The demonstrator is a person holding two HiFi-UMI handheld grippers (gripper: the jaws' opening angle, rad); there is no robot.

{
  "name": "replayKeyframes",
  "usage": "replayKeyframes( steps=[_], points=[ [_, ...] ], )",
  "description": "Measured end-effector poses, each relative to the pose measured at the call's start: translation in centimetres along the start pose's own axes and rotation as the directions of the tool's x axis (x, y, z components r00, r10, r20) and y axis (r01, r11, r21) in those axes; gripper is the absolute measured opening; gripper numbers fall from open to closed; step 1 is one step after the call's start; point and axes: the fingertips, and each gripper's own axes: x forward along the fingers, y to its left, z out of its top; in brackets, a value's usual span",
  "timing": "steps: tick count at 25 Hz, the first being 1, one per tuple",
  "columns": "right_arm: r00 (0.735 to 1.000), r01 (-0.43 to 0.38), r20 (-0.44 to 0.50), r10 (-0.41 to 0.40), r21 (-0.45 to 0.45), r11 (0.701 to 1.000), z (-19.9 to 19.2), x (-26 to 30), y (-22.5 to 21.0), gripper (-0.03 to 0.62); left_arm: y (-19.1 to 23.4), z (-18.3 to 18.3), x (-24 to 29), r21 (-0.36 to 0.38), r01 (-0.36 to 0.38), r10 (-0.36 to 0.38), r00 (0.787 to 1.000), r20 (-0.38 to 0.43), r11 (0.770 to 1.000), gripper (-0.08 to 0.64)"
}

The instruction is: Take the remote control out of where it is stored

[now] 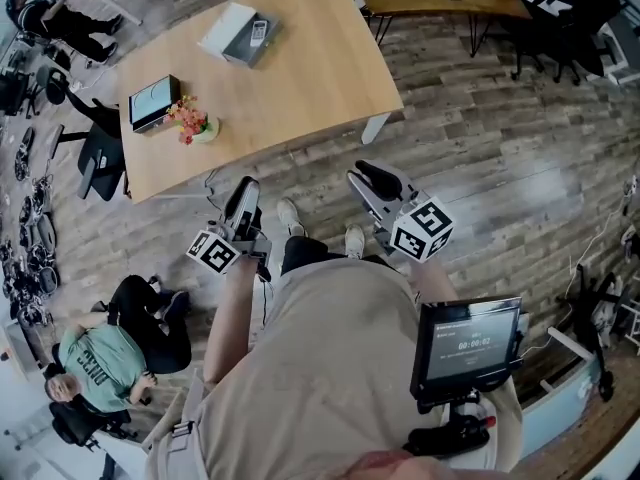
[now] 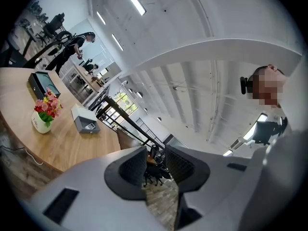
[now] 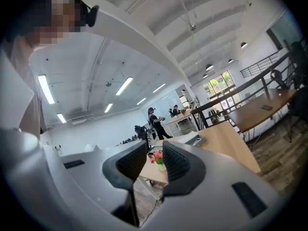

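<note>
On bench [image 1: 300,78] far end, grey box [image 1: 238,36] lies open w/ remote [image 1: 259,32] inside, well apart from both claws. Nearer end: flowers [image 1: 190,120] in small vase, dark box [image 1: 154,102] w/ pale top just beside. Person stands on wood floor [image 1: 500,148] short of bench, one claw per hand, both pointing toward it, approx level. Left claw [image 1: 243,193]: pads clenched near together, nothing btwn. Right claw [image 1: 370,176]: same, clenched, empty; flowers show thru its slit in right gripper view. Seated person [image 1: 100,363] at lower left of head view. Screen [image 1: 468,346] at wearer's right side.
</note>
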Motion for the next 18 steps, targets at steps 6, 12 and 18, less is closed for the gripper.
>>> replayKeyframes(
  steps=[6, 12, 18],
  points=[
    [0.999, 0.013, 0.041, -0.012, -0.01, 1.0, 2.8, 5.2, -0.2, 0.091, 4.6, 5.0, 1.1, -0.003, 0.004, -0.004, 1.0, 0.005, 1.0, 0.108],
    [0.999, 0.032, 0.018, -0.031, -0.025, 0.999, 3.5, 10.5, -0.1, 0.091, 7.8, 9.4, 2.4, 0.041, 0.016, -0.017, 1.0, 0.002, 0.999, 0.107],
    [0.98, 0.162, -0.078, -0.183, -0.218, 0.962, 2.3, 15.9, -1.0, 0.091, 10.4, 12.1, 2.1, 0.06, 0.044, -0.045, 0.999, 0.004, 0.997, 0.107]
  ],
)
